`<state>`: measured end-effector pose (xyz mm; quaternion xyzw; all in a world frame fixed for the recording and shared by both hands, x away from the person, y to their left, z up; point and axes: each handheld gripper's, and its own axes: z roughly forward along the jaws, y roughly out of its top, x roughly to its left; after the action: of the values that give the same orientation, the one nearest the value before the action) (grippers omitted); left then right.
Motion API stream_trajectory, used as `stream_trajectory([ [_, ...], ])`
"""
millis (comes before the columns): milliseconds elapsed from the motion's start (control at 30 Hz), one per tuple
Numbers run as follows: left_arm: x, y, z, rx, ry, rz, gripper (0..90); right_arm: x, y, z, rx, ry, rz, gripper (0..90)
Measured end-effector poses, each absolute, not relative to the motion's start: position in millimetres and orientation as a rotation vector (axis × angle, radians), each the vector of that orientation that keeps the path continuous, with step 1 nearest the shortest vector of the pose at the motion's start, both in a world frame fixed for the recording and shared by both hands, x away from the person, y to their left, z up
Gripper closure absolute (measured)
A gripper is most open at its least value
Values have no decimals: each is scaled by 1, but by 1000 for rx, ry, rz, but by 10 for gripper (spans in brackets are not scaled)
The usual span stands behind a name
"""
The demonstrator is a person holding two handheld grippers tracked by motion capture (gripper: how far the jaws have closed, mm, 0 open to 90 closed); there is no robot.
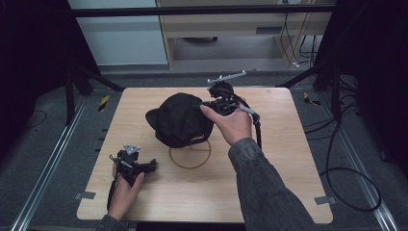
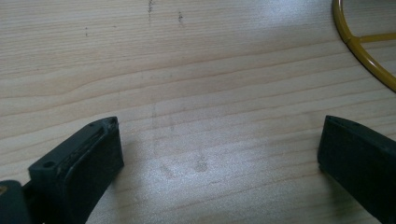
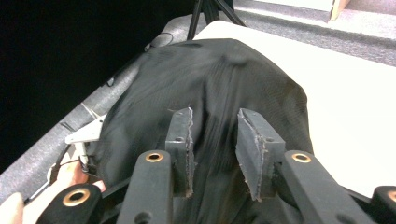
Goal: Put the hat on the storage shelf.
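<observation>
- Right gripper point(image 3: 215, 154): your jaws pinch the black cap's point(image 1: 180, 118) crown fabric, above the yellow wire stand point(image 1: 190, 154).
- Left gripper point(image 1: 134, 166): jaws spread wide, resting beside the stand.

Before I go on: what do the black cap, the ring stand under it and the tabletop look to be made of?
The black cap looks like soft woven fabric, matte: it creases between the right gripper fingers. The ring stand looks like thin metal rod with a glossy yellow-gold coat; the left gripper view shows its sheen. The tabletop shows pale wood grain, smooth satin finish; solid or laminate, I cannot tell.
</observation>
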<state>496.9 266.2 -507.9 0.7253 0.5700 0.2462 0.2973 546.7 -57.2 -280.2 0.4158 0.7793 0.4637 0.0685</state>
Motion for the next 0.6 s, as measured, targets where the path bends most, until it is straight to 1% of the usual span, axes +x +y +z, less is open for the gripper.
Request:
stream_trajectory([
  [600, 497, 266, -508, 1927, 1516, 653, 0, 541, -64, -275, 1240, 2352, 1410, 647],
])
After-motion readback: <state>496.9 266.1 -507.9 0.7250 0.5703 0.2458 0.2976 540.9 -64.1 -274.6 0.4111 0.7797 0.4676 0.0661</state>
